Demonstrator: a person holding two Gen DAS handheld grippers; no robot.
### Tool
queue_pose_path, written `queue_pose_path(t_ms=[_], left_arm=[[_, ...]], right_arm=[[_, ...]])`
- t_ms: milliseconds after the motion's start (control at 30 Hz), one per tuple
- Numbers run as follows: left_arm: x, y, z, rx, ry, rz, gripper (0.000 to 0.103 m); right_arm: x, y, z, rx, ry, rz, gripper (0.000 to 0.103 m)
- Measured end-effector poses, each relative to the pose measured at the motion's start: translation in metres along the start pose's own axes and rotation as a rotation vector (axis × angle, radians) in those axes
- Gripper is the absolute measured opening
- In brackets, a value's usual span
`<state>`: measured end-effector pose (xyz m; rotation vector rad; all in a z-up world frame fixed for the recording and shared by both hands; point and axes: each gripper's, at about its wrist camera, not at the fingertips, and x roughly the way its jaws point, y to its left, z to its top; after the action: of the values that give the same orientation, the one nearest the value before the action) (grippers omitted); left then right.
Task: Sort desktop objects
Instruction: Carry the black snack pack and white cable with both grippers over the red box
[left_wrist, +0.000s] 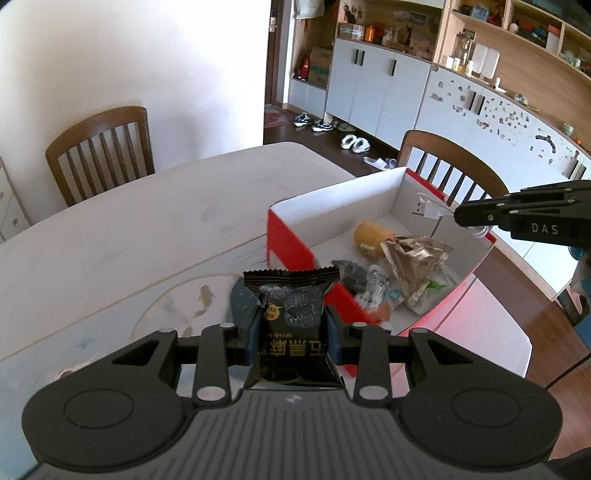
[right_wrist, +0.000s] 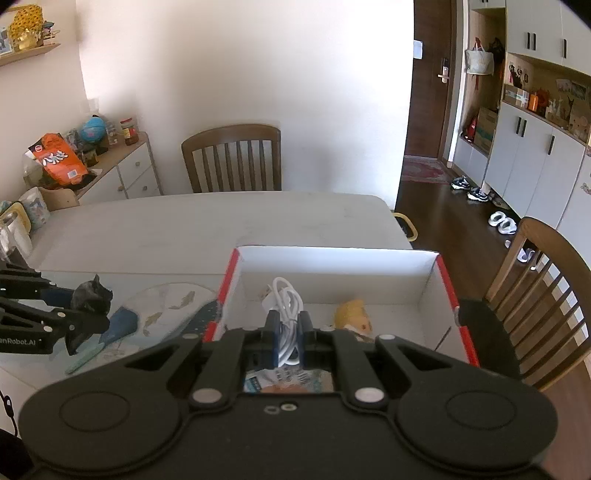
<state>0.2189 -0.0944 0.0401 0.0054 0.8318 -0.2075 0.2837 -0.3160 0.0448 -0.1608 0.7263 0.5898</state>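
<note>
**Both grippers loaded; box lies ahead and to the right of the left gripper**

The left gripper (left_wrist: 291, 332) pinches a black snack packet (left_wrist: 291, 317), long axis upright in the frame. The red-and-white box (left_wrist: 295, 236) sits right of centre, its near wall just beyond the fingertips (the packet is not yet over the opening). The right gripper (right_wrist: 288, 332) clamps a coiled white cable (right_wrist: 286, 302) and hangs over the box interior, so it is judged nearer to release

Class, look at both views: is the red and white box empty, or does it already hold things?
Not empty: the box holds a silver wrapper and a yellow toy.
</note>
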Motion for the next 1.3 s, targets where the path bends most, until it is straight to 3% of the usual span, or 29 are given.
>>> queue_pose_path(t_ms=[667, 1300], left_arm=[[0.062, -0.08, 0.04, 0.146, 0.052, -0.075, 0.033], [0.149, -0.111, 0.047, 0.281, 0.226, -0.073, 0.033]], right_arm=[[0.016, -0.057, -0.001, 0.012, 0.018, -0.032, 0.008], [0.081, -0.097, -0.012, 0.068, 0.111, -0.103, 0.008]])
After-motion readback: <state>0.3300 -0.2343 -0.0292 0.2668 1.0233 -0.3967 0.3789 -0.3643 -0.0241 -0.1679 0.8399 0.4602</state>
